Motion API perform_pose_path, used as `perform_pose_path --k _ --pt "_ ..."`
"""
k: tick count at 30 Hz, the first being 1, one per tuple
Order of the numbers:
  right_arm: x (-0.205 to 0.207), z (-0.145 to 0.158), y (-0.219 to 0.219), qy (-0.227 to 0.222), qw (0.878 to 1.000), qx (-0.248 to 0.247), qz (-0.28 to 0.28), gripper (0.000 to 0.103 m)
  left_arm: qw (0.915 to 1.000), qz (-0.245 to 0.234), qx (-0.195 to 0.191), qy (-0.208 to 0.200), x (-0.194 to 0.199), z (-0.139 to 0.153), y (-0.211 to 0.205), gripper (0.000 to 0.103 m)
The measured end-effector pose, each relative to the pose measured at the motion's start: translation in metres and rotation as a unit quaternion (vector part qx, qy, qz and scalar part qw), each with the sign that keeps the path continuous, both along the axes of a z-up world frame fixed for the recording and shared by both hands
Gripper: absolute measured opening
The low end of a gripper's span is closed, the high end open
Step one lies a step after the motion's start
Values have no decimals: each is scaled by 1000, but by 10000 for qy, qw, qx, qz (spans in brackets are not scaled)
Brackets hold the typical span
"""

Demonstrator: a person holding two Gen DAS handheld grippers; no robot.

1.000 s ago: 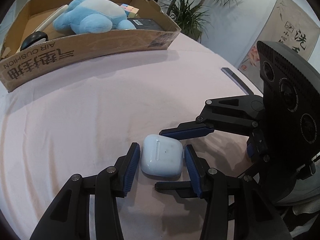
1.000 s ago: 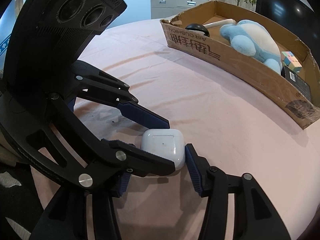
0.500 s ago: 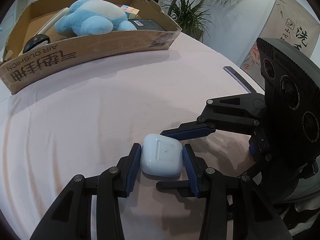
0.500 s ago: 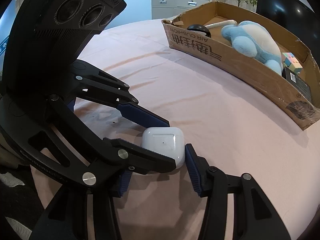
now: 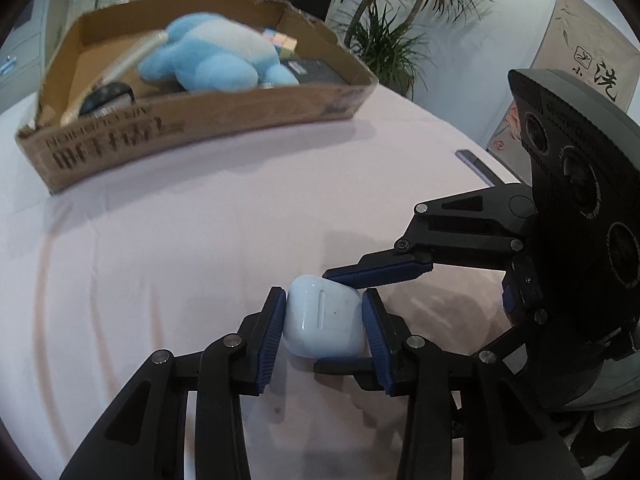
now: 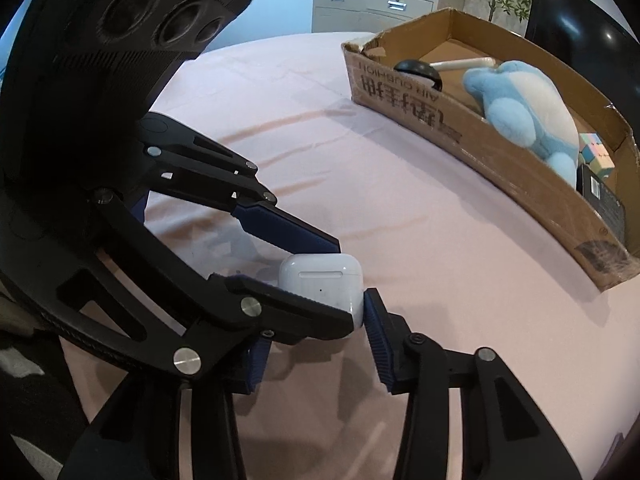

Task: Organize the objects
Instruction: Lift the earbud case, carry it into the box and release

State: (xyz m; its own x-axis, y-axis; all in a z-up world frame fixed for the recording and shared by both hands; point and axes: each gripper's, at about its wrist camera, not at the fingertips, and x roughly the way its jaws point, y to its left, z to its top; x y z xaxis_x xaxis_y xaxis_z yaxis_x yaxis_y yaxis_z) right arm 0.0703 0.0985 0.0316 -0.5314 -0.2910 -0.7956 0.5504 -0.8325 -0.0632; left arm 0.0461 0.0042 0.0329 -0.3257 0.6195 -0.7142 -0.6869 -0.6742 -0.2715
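With toys already sitting in the cardboard box [image 5: 192,128], you are clamping your left claw [image 5: 324,328] on the earbud case [image 5: 323,326], the right claw [image 6: 316,336] standing apart around it.

1. A table [image 5: 168,264] covered in a pale pink cloth fills the middle of both views; its curved far edge shows at the upper right of the left wrist view.
2. A cardboard box [image 5: 192,132] with black print on its side wall stands on the cloth at the upper left of the left wrist view, and at the upper right of the right wrist view [image 6: 500,160].
3. A thin dark flat strip [image 5: 478,166] lies near the table's edge at the right of the left wrist view; what it is cannot be told.
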Motion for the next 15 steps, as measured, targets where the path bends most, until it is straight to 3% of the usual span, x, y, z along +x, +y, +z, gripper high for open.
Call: perform_pose_path --k 15 --pt "-19 33 -23 481 9983 324 69 41 9984 108 288 482 -19 32 -25 37"
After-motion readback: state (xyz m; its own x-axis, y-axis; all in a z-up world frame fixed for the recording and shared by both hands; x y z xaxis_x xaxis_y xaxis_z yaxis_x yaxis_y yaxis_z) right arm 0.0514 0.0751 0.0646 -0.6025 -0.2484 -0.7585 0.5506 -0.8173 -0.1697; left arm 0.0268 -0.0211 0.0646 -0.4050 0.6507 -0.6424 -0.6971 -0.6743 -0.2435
